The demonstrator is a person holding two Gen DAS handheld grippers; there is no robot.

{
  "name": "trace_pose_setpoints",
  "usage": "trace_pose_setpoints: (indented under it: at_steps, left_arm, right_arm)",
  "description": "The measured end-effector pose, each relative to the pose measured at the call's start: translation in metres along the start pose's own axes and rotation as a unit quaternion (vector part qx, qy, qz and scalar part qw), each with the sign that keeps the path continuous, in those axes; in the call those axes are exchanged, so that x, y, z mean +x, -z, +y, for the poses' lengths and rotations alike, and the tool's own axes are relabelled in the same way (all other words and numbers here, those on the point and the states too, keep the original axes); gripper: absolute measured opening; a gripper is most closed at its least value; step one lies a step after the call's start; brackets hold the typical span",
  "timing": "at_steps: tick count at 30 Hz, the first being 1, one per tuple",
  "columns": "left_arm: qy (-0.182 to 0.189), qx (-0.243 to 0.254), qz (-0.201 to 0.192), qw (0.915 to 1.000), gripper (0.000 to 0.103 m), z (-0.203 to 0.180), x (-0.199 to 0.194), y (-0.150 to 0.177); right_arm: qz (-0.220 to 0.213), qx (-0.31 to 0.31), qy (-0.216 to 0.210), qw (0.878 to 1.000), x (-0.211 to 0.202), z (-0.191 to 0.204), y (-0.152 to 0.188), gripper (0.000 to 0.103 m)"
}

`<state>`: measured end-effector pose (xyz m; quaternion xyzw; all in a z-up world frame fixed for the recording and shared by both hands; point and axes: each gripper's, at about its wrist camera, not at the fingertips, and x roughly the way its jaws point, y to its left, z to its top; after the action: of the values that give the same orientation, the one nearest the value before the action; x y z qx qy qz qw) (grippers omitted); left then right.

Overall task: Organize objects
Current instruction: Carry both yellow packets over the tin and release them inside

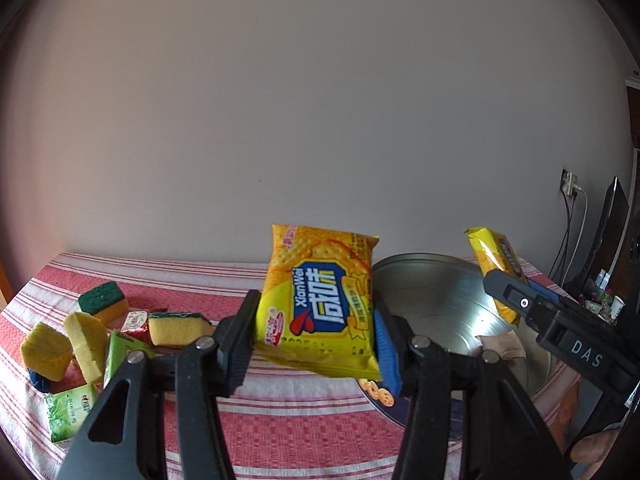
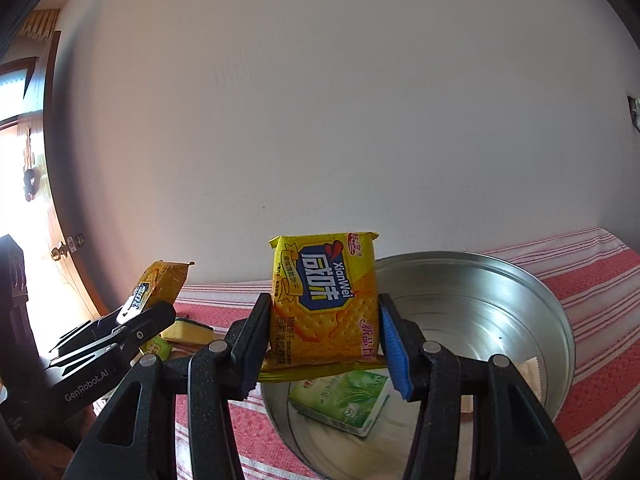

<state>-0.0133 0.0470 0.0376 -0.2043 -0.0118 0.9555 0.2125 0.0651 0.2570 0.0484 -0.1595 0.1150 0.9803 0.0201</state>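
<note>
The left gripper (image 1: 316, 336) clamps one yellow cracker packet (image 1: 320, 300) just left of the metal bowl (image 1: 440, 292), above the table. The right gripper (image 2: 324, 344) clamps another cracker packet (image 2: 324, 300) over the bowl's near rim, jaws partly apart.

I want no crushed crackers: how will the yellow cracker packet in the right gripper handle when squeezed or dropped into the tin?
The yellow cracker packet probably holds its shape: it stands upright between the right gripper fingers without sagging. Its glossy film looks slippery. The crackers pictured on it are likely brittle, so lower it gently into the metal tin.
</note>
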Motion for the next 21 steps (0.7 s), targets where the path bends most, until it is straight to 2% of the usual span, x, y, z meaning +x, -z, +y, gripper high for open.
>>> trace_pose_setpoints:
  at_steps: [12,15,21]
  left_arm:
    - [0.025,0.026,0.024,0.9991,0.051,-0.072,0.037,-0.003]
    - [0.027,0.036,0.029,0.9985,0.051,-0.1,0.032,-0.005]
    - [0.026,0.037,0.051,0.9977,0.051,-0.119,0.05,-0.001]
  right_arm:
    - [-0.018,-0.008,0.087,0.996,-0.008,-0.07,-0.012,0.054]
    - [-0.015,-0.002,0.097,0.995,-0.007,-0.079,-0.014,0.054]
    - [-0.003,-0.002,0.116,0.993,-0.004,-0.088,-0.015,0.054]
